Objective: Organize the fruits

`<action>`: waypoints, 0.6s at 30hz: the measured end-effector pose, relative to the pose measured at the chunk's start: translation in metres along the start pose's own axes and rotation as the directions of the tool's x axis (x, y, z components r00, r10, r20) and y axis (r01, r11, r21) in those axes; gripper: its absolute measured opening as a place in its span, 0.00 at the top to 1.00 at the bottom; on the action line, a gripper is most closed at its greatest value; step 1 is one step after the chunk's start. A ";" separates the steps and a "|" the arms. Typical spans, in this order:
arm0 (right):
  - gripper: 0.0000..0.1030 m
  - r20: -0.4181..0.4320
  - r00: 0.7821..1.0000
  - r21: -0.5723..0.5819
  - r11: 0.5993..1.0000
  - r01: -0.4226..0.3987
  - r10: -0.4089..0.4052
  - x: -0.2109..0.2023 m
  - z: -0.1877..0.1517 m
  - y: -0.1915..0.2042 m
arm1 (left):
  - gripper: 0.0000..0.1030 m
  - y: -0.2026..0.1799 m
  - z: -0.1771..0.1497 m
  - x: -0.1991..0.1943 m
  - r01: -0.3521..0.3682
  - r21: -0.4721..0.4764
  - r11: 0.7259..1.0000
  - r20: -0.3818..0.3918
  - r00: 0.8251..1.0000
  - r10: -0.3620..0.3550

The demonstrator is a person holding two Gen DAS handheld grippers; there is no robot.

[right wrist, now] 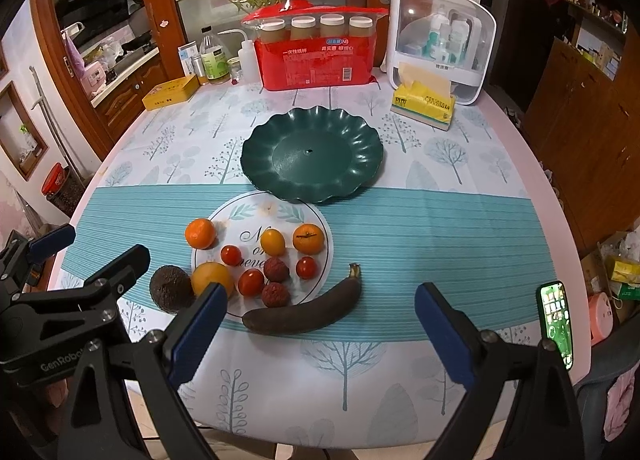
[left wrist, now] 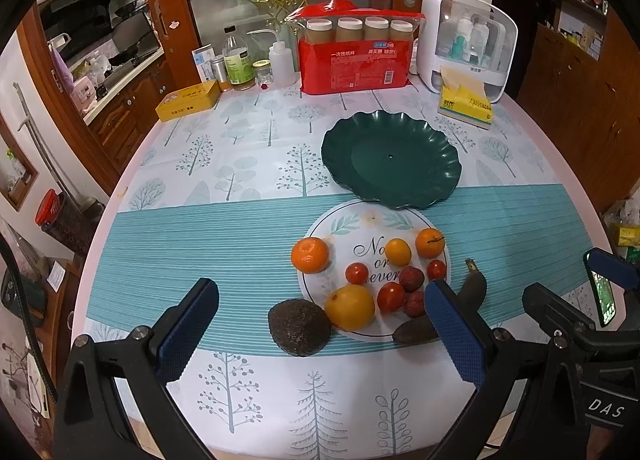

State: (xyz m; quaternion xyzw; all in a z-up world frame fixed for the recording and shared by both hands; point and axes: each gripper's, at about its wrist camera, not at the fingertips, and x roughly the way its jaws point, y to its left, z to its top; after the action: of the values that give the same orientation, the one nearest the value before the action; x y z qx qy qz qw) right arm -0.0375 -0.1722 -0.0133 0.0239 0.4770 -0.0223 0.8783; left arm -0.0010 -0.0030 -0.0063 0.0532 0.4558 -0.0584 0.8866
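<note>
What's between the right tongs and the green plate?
In the right wrist view, the blackened banana lies nearest the right tongs; beyond it only bare striped cloth reaches the green plate.

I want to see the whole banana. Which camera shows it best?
The right wrist view: the dark banana lies fully in sight there. In the left wrist view, the left gripper's finger covers its middle.
</note>
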 end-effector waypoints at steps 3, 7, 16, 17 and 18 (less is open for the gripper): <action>0.07 -0.009 1.000 0.008 1.000 0.000 0.000 0.003 0.000 0.001 | 0.01 0.005 -0.001 0.005 0.022 -0.001 1.000 -0.021 1.000 -0.023; 0.07 -0.026 1.000 0.016 1.000 0.002 -0.001 0.007 0.000 0.005 | 0.01 0.008 0.001 0.014 0.036 0.008 0.999 -0.051 0.998 -0.035; 0.09 -0.055 0.998 0.083 0.996 -0.011 0.015 0.022 0.001 -0.001 | 0.01 0.021 0.003 0.037 0.044 0.018 0.999 -0.109 0.993 -0.042; 0.10 -0.057 0.998 0.096 0.995 -0.007 0.012 0.023 0.001 -0.003 | 0.01 0.026 0.003 0.041 0.048 0.006 0.999 -0.119 0.992 -0.047; 0.10 -0.063 0.998 0.113 0.994 -0.004 0.011 0.026 0.000 -0.006 | 0.01 0.032 0.003 0.046 0.054 -0.010 0.999 -0.130 0.990 -0.055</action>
State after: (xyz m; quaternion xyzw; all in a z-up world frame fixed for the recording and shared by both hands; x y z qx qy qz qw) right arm -0.0234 -0.1791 -0.0354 0.0759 0.5027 -0.0453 0.8599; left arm 0.0331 0.0254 -0.0403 0.0418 0.5140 -0.0775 0.8533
